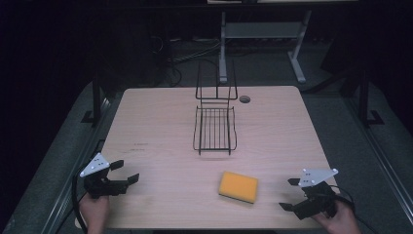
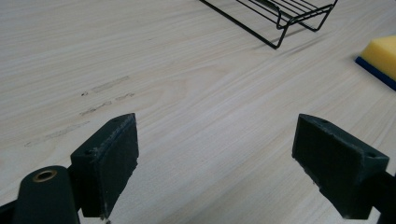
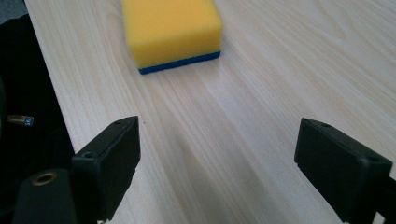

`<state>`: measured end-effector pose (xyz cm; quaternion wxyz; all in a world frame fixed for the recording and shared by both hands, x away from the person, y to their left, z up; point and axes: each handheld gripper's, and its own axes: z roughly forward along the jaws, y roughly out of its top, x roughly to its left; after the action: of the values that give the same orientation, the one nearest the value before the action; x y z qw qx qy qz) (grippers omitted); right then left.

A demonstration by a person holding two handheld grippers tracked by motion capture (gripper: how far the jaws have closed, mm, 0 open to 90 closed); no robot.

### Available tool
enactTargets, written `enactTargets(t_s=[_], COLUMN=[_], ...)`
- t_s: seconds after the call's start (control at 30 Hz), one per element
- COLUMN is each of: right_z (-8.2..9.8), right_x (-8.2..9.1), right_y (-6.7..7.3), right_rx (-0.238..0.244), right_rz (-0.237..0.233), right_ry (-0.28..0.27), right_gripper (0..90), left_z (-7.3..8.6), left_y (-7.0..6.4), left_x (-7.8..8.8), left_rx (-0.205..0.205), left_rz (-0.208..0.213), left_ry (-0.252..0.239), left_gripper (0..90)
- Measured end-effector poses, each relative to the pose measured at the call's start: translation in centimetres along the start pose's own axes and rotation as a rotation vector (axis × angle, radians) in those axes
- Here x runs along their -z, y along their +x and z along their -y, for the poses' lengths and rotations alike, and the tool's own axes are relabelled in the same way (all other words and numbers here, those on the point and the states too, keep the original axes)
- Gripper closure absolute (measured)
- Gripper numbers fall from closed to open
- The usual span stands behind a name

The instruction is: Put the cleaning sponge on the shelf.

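A yellow sponge (image 1: 238, 186) with a blue underside lies flat on the wooden table (image 1: 160, 136), near the front and right of centre. A black wire rack (image 1: 215, 128) stands at the table's middle, with a tall wire back at its far end. My left gripper (image 1: 127, 172) rests open at the front left corner, nothing between its jaws. My right gripper (image 1: 290, 194) is open at the front right corner, a short way right of the sponge. The right gripper view has the sponge (image 3: 170, 31) ahead of the jaws; the left gripper view has the rack (image 2: 275, 16) and sponge (image 2: 380, 58) farther off.
A round grommet hole (image 1: 244, 99) sits near the table's far edge, right of the rack. Beyond the table stand a grey desk frame (image 1: 263, 39) and cables on a dark floor. Bare wood lies between the grippers and the rack.
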<state>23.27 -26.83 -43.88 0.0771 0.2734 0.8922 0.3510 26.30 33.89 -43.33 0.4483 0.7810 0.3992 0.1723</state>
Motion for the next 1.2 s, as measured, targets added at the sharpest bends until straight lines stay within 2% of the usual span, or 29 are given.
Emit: enactTargets(t_s=[0.37,0.7,1.2], right_z=[-1.3,-4.1,-8.2], right_x=[-0.5,-1.9,-4.9], right_y=[0.6,1.6,1.6], right_rx=[0.031,0.091,0.187], right_rz=[-0.031,-0.081,-0.147], right_ry=[0.017,0.074,0.153], right_gripper=[14.1,14.0,14.0], left_z=[0.1,0.1,0.2], left_y=[0.2,0.2,0.4], left_x=[0.3,0.3,0.5], left_rx=[0.001,0.004,0.015], left_rz=[0.001,0.006,0.006], left_ry=[-0.016,-0.017,-0.026], left_gripper=[14.1,14.1,14.1])
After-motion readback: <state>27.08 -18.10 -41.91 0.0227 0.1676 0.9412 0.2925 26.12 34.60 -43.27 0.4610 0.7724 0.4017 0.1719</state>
